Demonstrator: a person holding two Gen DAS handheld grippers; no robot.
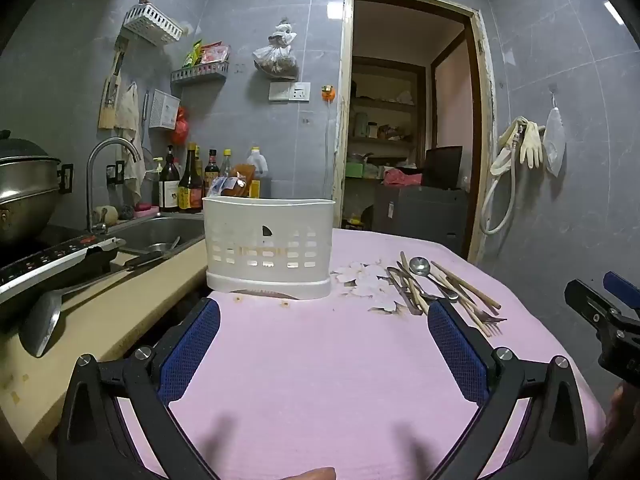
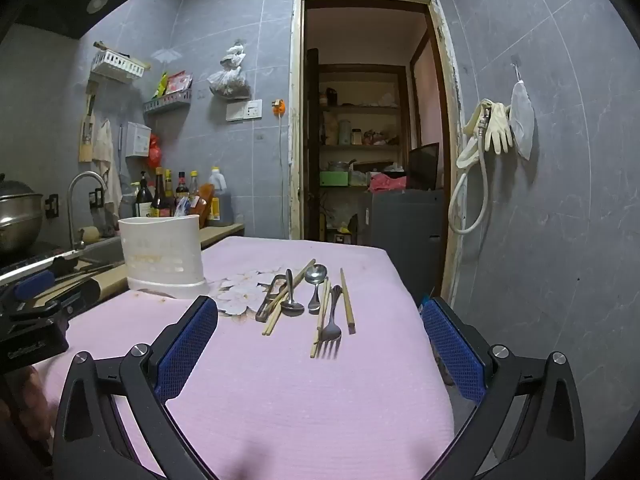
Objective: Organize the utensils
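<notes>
White slotted plastic caddy [image 1: 269, 247] upright; steel spoons [image 2: 316, 280], fork [image 2: 331, 330], bamboo chopsticks [image 2: 347, 300] loose beside; left gripper [image 1: 324, 312], right gripper [image 2: 320, 314] spread.

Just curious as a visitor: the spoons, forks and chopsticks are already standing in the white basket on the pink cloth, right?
Not quite. The utensils lie loose on the pink cloth, beside the white basket, not standing in it. The right wrist view shows this.

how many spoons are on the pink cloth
2. A larger spoon lies bowl-away in the middle of the utensil pile; a smaller one lies just left of it, bowl toward the camera. None seems hidden.
</notes>
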